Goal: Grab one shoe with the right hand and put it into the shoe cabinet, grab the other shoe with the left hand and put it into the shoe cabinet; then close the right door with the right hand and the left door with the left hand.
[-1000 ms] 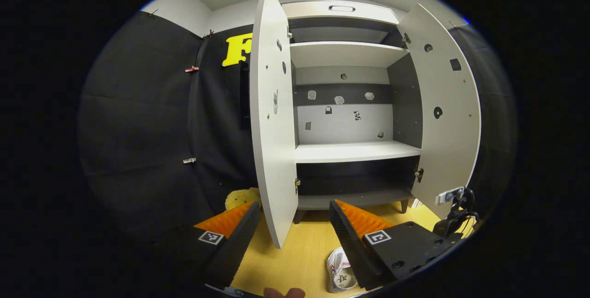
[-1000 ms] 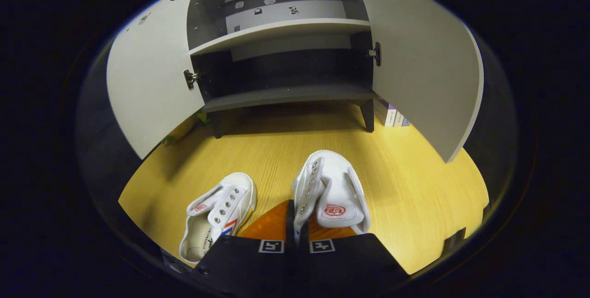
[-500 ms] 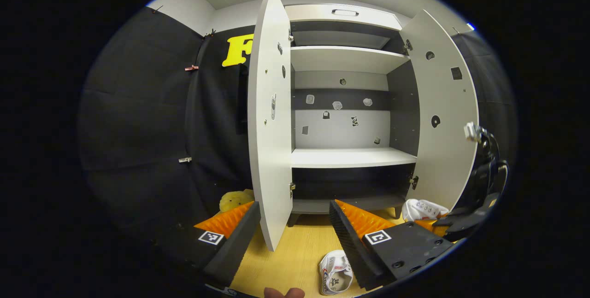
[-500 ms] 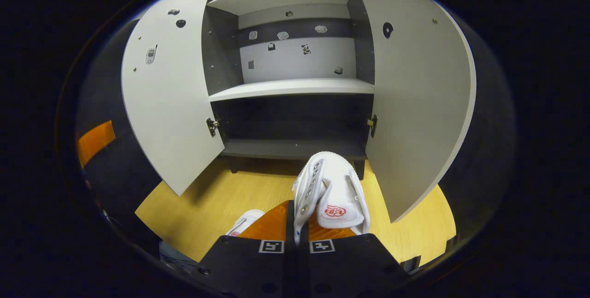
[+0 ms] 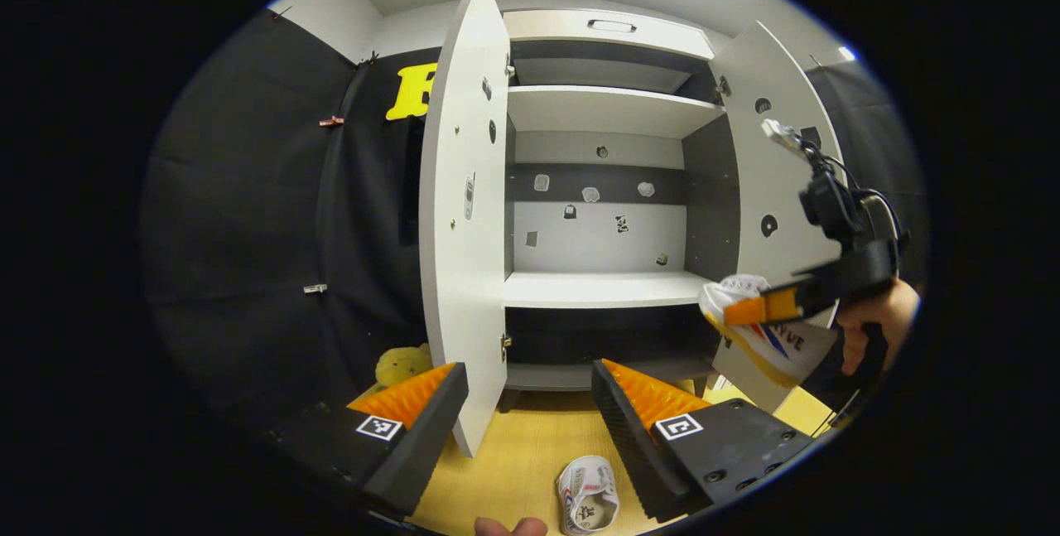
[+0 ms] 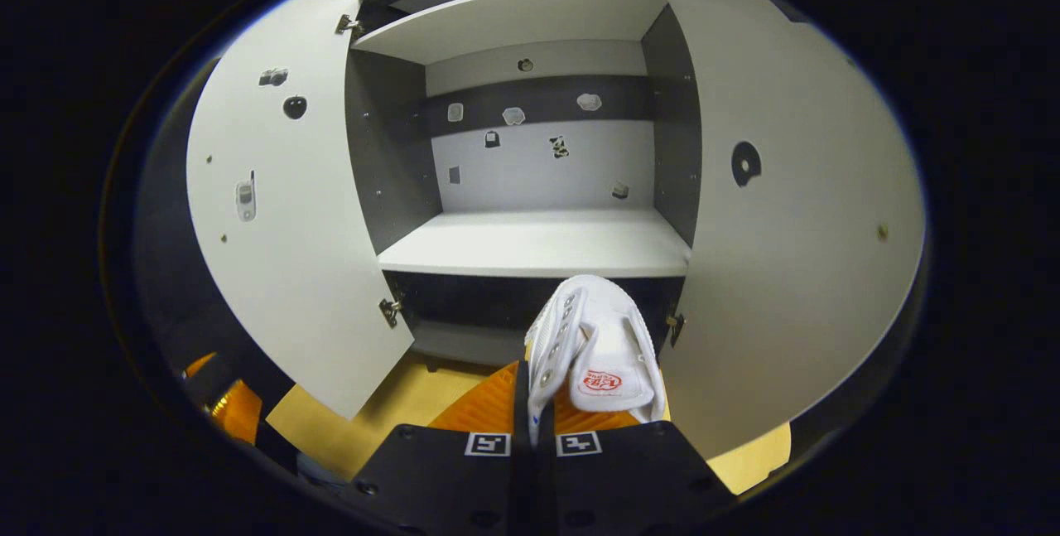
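Note:
My right gripper point(image 6: 530, 387) is shut on the side wall of a white shoe point(image 6: 598, 345), held in the air in front of the open shoe cabinet point(image 6: 538, 242), just below its white middle shelf. In the left gripper view the same shoe point(image 5: 766, 329) hangs at the right, clamped by the right gripper point(image 5: 749, 310) with a hand behind it. The other white shoe point(image 5: 586, 504) lies on the wooden floor below my left gripper point(image 5: 530, 403), which is open and holds nothing. Both cabinet doors, left point(image 5: 464, 246) and right point(image 5: 774, 188), stand open.
A yellow soft toy point(image 5: 399, 364) sits on the floor left of the cabinet, behind the left door. The left door's edge stands close in front of my left gripper. The cabinet has a white upper shelf point(image 5: 604, 105) and a dark bottom shelf point(image 6: 464, 341).
The right gripper has lifted the shoe from near the floor up to the height of the middle shelf and closer to the cabinet. The left gripper has barely moved.

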Action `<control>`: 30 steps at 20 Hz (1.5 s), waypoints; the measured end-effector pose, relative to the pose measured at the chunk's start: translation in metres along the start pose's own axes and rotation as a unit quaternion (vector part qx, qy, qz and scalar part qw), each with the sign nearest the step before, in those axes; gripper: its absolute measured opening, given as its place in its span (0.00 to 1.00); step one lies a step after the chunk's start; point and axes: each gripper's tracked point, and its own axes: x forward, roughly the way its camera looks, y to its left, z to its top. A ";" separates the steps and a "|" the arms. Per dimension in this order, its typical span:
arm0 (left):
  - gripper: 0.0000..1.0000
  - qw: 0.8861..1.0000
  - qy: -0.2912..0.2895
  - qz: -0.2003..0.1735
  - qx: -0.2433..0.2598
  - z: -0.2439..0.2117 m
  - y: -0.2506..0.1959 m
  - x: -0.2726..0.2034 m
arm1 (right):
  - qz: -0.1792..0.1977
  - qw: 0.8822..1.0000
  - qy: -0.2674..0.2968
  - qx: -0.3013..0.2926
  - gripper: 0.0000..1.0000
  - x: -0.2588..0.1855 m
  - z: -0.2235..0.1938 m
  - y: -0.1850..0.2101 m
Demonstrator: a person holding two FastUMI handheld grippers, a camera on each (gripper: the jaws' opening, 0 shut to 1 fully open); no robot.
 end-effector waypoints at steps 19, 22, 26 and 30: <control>0.95 1.000 0.016 -0.009 -0.012 -0.007 -0.001 0.021 | -0.035 0.995 0.042 -0.084 0.05 0.249 0.104 -0.032; 0.95 1.000 0.017 -0.003 -0.010 -0.005 0.001 0.021 | -0.050 0.990 0.056 -0.116 0.05 0.277 0.105 -0.041; 0.95 1.000 0.019 -0.005 -0.018 -0.005 -0.001 0.020 | -0.072 0.983 0.067 -0.154 0.05 0.303 0.101 -0.051; 0.95 1.000 0.021 0.000 -0.014 -0.008 0.001 0.020 | -0.082 0.984 0.080 -0.140 0.07 0.307 0.095 -0.052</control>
